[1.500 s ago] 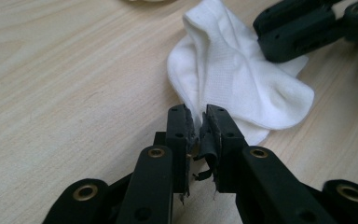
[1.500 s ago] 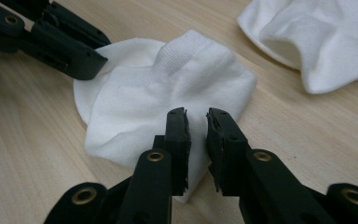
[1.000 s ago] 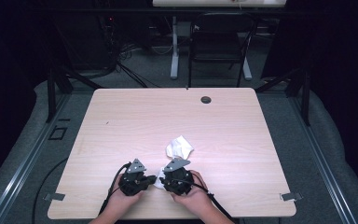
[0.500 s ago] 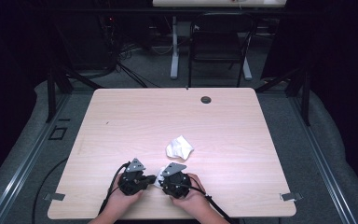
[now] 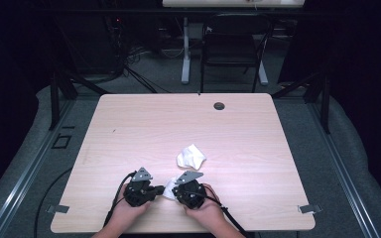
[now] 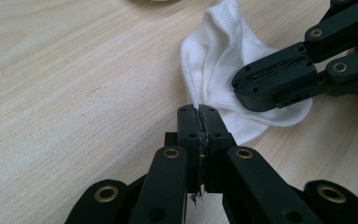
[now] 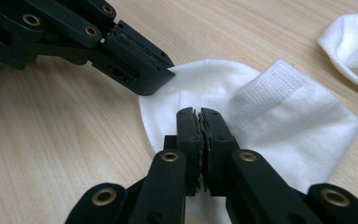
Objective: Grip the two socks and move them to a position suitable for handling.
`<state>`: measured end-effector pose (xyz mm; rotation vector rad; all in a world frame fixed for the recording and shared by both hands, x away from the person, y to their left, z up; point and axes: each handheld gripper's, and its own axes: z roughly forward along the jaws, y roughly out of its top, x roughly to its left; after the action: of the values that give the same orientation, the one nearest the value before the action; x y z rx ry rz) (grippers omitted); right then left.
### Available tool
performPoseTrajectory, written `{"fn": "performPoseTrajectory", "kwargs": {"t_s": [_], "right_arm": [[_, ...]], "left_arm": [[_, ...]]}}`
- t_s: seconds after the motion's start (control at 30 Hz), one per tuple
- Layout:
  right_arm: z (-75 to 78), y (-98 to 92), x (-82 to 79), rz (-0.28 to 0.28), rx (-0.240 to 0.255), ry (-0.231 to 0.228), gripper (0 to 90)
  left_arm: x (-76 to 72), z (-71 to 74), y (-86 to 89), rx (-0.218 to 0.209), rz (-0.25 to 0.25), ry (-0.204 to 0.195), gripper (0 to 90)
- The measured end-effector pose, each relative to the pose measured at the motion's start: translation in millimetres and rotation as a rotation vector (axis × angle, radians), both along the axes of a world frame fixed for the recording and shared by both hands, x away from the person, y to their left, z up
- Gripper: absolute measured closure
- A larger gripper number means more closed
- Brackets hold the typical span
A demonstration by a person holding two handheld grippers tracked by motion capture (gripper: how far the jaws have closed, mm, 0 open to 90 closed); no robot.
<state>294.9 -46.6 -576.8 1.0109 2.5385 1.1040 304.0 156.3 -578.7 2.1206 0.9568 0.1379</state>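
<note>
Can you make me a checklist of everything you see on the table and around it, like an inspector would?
Surface: pale wooden table with a round dark hole near its far edge.
Job's things: one white sock lying flat between the grippers; a second white sock crumpled farther out.
Clutter: nothing seen.
Grippers: left gripper shut on the flat sock's edge; right gripper shut on the same sock.
Cables: black cable trailing from the left gripper; more cables on the floor behind.
Surroundings: dark room, black chair beyond the table, grey floor.
</note>
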Motion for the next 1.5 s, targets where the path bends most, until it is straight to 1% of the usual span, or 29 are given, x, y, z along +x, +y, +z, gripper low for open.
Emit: {"fn": "performPoseTrajectory", "kwargs": {"t_s": [0.03,0.07,0.1,0.2,0.27,0.3,0.37,0.4,0.43,0.47,0.5,0.53,0.6,0.67,0.7,0.73,0.8,0.83,0.87,0.93,0.97,1.0,1.03,1.13,1.17,1.27,1.33,1.4,1.5], "right_arm": [[1.7,-1.1,0.0,0.004,-0.012,-0.002,88.2],[1.6,-0.9,-0.5,-0.006,0.008,-0.008,88.3],[5.8,-3.3,-1.1,-0.011,0.020,-0.016,88.4],[9.7,-6.5,-0.8,-0.018,0.038,-0.021,88.5],[12.8,-9.6,-0.5,-0.031,0.064,-0.026,88.5],[17.7,-14.4,0.2,-0.048,0.092,-0.029,88.5],[19.7,-16.5,0.5,-0.051,0.097,-0.029,88.5],[24.6,-21.8,1.1,-0.064,0.122,-0.026,88.5],[24.6,-21.8,1.1,-0.064,0.122,-0.026,88.5],[30.3,-27.0,1.0,-0.071,0.132,-0.029,88.5],[30.3,-27.0,1.0,-0.071,0.132,-0.029,88.5],[36.9,-31.7,0.2,-0.068,0.127,-0.042,88.5],[38.7,-32.9,-0.2,-0.072,0.130,-0.050,88.5],[44.7,-38.2,-0.9,-0.072,0.126,-0.056,88.6],[49.0,-45.8,-1.9,-0.078,0.117,-0.057,88.6],[49.6,-48.9,-2.3,-0.081,0.112,-0.056,88.5],[49.7,-53.1,-2.8,-0.088,0.109,-0.054,88.6],[47.5,-63.4,-3.7,-0.106,0.100,-0.049,88.6],[47.5,-63.4,-3.7,-0.106,0.100,-0.049,88.6],[44.5,-72.8,-3.8,-0.124,0.094,-0.037,88.6],[41.4,-80.4,-3.6,-0.144,0.098,-0.020,88.6],[41.4,-80.4,-3.6,-0.144,0.098,-0.020,88.6],[40.2,-85.5,-3.0,-0.148,0.089,-0.001,88.5],[39.0,-88.3,-3.1,-0.153,0.084,0.010,88.5],[37.2,-90.6,-4.2,-0.153,0.066,0.018,88.5],[34.2,-92.1,-4.7,-0.160,0.064,0.023,88.4],[31.1,-95.2,-4.5,-0.167,0.053,0.055,88.4],[26.0,-96.8,-4.0,-0.175,0.041,0.082,87.9],[21.3,-96.8,-4.4,-0.179,0.026,0.093,87.1]], "left_arm": [[0.0,0.2,-0.1,0.001,0.000,0.001,89.3],[0.0,0.4,0.1,0.003,0.001,-0.001,89.3],[0.4,0.4,0.7,0.000,0.004,-0.001,89.4],[0.6,0.8,1.2,-0.004,0.007,0.002,89.3],[0.6,1.3,1.5,-0.002,0.007,0.001,89.4],[0.7,1.6,1.8,-0.003,0.008,0.001,89.4],[0.8,1.8,2.2,-0.002,0.009,-0.002,89.4],[0.8,2.0,2.5,-0.006,0.014,-0.002,89.4],[0.8,2.0,2.5,-0.006,0.014,-0.002,89.4],[0.8,2.3,2.7,-0.006,0.014,-0.003,89.4],[0.8,2.5,3.1,-0.006,0.013,-0.004,89.4],[0.6,2.9,3.7,-0.005,0.015,0.002,89.4],[0.4,2.8,3.8,-0.006,0.017,0.003,89.4],[0.3,2.6,4.0,-0.005,0.018,0.001,89.4],[0.1,2.5,4.3,-0.005,0.019,0.002,89.4],[0.0,2.6,4.5,-0.004,0.019,0.002,89.4],[0.0,2.5,4.7,-0.003,0.020,0.002,89.3],[-0.1,2.5,4.7,-0.007,0.024,0.003,89.3],[-0.1,2.5,4.8,-0.007,0.024,0.002,89.3],[0.0,2.4,4.8,-0.002,0.024,0.001,89.3],[0.0,2.4,4.9,-0.005,0.026,0.002,89.3],[0.0,2.4,4.9,-0.005,0.026,0.002,89.3],[-0.2,2.5,5.0,-0.002,0.026,0.005,89.3],[-1.1,2.5,6.3,0.005,0.023,0.007,89.3],[-1.3,2.7,7.0,0.004,0.023,0.009,89.2],[-1.8,3.6,8.7,0.000,0.030,0.013,89.2],[-1.8,3.9,9.8,0.000,0.038,0.011,89.1],[-0.9,3.6,11.3,0.002,0.038,0.022,88.5],[-0.7,3.5,11.9,0.005,0.044,0.024,87.2]]}}
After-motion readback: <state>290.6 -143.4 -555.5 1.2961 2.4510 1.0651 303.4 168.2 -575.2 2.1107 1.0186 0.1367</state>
